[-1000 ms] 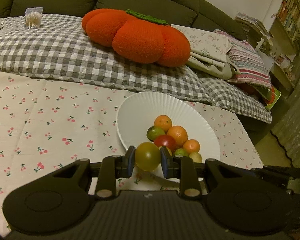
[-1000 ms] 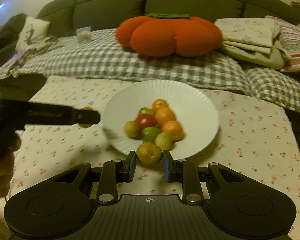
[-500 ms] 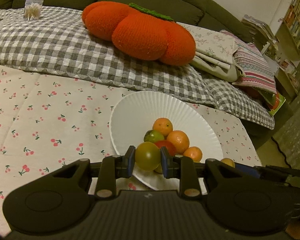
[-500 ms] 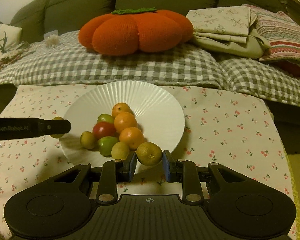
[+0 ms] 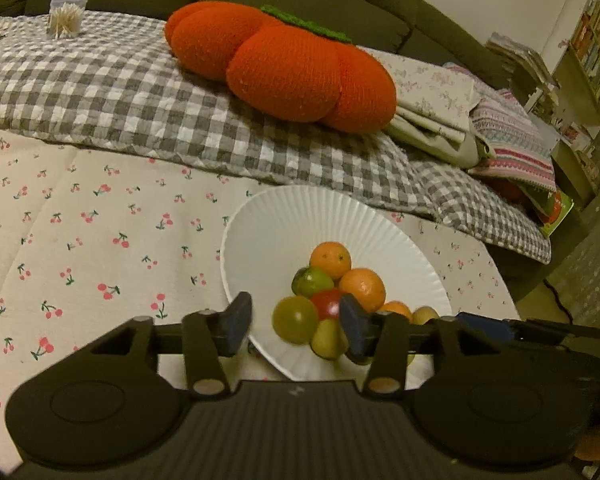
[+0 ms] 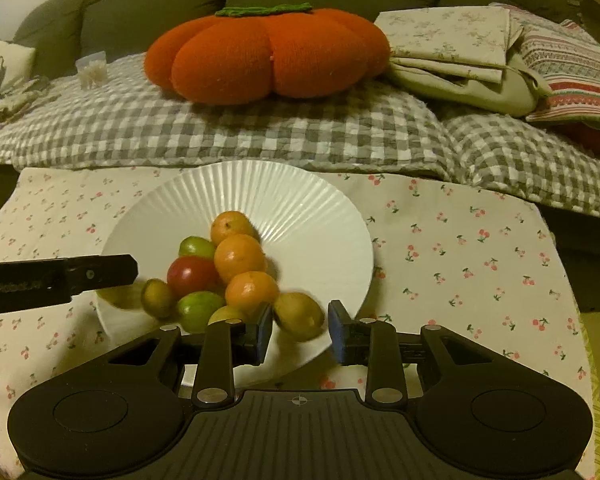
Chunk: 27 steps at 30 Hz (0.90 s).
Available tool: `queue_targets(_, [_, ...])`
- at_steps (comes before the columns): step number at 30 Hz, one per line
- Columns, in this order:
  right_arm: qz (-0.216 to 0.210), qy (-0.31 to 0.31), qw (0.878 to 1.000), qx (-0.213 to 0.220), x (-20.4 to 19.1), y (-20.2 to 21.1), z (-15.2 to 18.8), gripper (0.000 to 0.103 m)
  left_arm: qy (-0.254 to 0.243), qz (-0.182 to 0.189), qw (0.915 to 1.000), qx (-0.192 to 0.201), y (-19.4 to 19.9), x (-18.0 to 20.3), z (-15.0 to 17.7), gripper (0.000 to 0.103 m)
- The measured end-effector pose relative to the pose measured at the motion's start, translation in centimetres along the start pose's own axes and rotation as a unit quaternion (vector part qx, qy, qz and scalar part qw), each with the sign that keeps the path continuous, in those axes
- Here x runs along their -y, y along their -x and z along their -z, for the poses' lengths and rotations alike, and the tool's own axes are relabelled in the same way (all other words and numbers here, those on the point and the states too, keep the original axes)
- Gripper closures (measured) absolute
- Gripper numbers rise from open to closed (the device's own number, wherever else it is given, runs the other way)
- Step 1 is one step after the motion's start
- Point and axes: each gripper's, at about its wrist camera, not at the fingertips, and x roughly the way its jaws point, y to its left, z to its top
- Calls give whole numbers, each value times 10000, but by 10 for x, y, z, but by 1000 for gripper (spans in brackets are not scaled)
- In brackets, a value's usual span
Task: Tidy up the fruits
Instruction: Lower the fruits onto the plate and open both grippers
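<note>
Fruits sit piled on the white ribbed plate [image 5: 284, 220], which rests on the cherry-print cloth covering the worktop [image 5: 80, 240]. Pile = oranges, a red one, a few green/yellow ones, all bunched toward the plate's near side.

Your left tool [image 5: 296, 326]: jaws opening, the yellow-green fruit [image 5: 295, 319] is between them but the pads look clear of it on both sides, so it's let go, resting on the plate edge of the pile. Your right tool [image 6: 300, 332]: jaws also opening, the olive-yellow fruit [image 6: 300, 316] lies between them, slightly blurred, gap visible on the right pad, close to the left pad; looks released, on the plate near its front rim.

Key relation: both fruits lie straight ahead of their own tool, low and just off the tips. Right one's long axis runs roughly across the jaw gap, tilted. Left tool reaches in from the plate's left side, right from the front; each is nearest its own fruit. Next, I'd judge, back both tools out w/o nudging the pile.

Text: the left tool's side arm in the right wrist view carries faint lettering, not readable. No other labels legible.
</note>
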Motion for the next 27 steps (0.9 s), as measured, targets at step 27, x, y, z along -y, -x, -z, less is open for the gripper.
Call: queue_targets(27, [-519, -707, 9961, -117, -19, 71, 10, 56, -457, -828, 9954, -173, 83, 24, 3, 37])
